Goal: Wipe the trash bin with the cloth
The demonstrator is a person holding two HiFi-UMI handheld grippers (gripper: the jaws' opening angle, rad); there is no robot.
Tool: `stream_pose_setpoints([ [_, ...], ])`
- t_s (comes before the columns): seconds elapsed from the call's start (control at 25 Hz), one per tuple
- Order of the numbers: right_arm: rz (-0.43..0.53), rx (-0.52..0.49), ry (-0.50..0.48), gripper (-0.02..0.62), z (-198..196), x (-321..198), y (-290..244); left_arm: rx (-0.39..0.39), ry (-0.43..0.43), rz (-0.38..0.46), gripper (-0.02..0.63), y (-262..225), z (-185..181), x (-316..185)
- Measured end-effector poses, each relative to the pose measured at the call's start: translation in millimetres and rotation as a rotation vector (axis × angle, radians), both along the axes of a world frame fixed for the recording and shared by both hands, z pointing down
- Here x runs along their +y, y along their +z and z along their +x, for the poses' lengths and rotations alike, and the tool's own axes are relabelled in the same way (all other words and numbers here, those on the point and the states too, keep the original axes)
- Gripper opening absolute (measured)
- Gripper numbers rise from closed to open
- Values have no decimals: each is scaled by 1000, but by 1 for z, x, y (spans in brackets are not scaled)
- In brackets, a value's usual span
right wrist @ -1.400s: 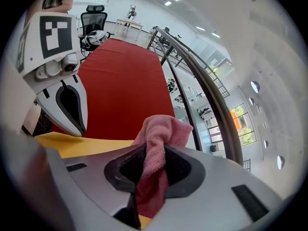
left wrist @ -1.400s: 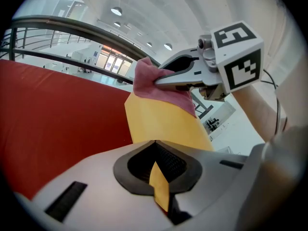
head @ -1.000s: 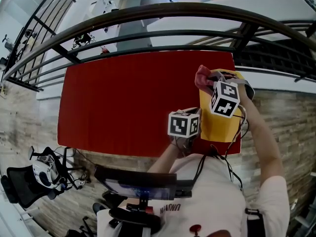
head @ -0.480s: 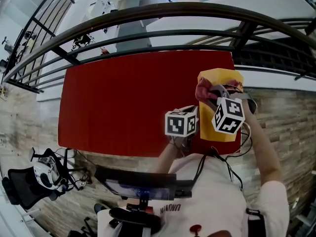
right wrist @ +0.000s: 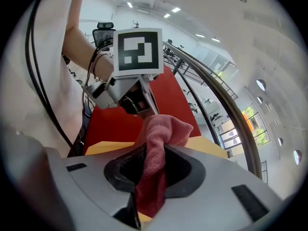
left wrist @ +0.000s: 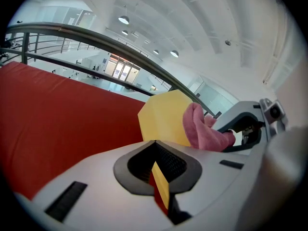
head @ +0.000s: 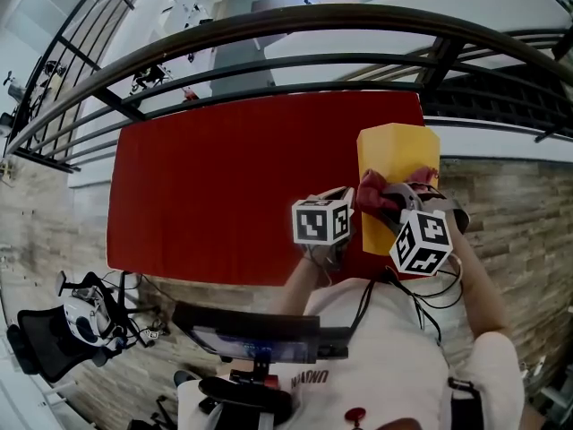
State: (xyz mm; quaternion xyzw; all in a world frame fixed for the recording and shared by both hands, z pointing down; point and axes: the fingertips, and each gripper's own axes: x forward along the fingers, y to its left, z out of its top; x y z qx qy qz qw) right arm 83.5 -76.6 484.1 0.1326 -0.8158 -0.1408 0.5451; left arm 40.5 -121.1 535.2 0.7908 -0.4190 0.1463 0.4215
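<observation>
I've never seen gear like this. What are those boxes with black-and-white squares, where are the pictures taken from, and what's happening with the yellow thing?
There is no robot here. A person holds a hand tool in each hand, and each tool ends in a two-fingered claw. The patterned cube on each tool is part of that tool.

The head view comes from a camera on the person's head, looking down. The other two views come from cameras riding on the tools, each looking along its own claw.

On the red table, near its right end, is a yellow bin. The left claw is pinched on the bin's thin wall, probably to steady it. The right claw grips a pink cloth held against the bin, apparently to wipe it.
</observation>
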Motion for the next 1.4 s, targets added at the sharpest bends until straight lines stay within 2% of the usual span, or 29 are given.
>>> stream_pose_setpoints([
  [0.4, -79, -49, -5, 97, -1, 45, 5, 7, -2, 11, 3, -3, -2, 0],
  [0.68, -146, -45, -23, 97, 3, 71, 9, 30, -3, 41, 3, -12, 3, -3],
  [0.84, -195, -39, -41, 97, 2, 87, 12, 79, 27, 85, 3, -24, 11, -5],
  [1.08, -275, -52, -52, 97, 6, 103, 5, 87, 64, 88, 3, -26, 21, 0],
  [1.24, -256, -129, -5, 97, 16, 88, -21, 86, 76, 87, 3, -26, 27, 0],
  [1.4, -157, -220, 93, 97, 35, 51, -56, 91, 81, 82, 3, -28, 31, 5],
])
